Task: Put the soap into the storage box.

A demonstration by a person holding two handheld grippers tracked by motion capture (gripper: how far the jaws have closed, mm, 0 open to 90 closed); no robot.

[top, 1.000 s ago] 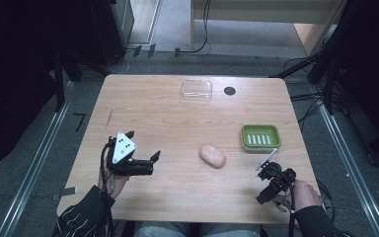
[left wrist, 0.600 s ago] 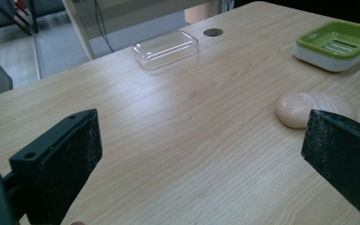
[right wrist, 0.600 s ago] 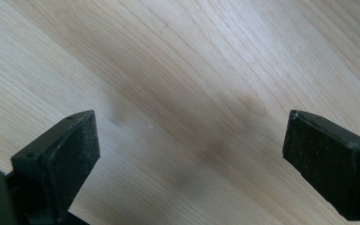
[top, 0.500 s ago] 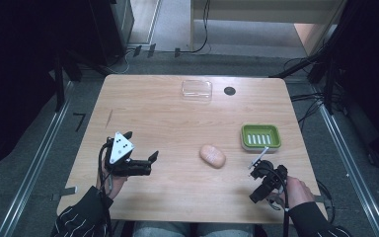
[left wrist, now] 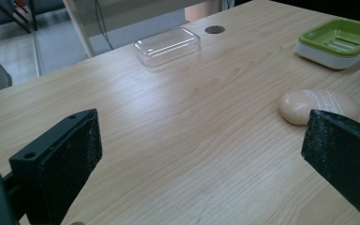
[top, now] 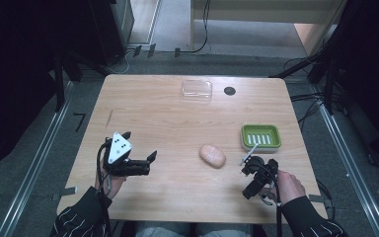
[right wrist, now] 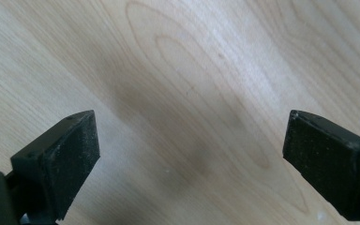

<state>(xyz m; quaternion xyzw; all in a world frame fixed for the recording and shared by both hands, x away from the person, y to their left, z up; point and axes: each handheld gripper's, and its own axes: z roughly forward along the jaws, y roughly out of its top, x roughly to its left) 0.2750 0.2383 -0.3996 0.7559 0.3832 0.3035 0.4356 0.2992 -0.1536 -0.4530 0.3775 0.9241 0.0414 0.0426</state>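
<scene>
Wooden table (top: 168,123) bears soap (top: 212,155), green dish (top: 260,136), perhaps lid (top: 197,90).

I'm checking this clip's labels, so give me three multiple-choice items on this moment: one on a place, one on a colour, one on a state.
1. Where does the soap bar lie?
A. inside the dish
B. on the bare table, between the two grippers
C. under the clear lid

2. What colour is the soap dish?
A. green with a white base
B. blue
C. black

3. How do the jaws of the left gripper stand?
A. shut on the soap
B. shut on nothing
C. wide apart, with nothing between them

Answers:
1 B: in the high view it rests on wood, apart from the dish and the clear lid.
2 A: the left gripper view shows both colours.
3 C: bare table shows between them.
</scene>
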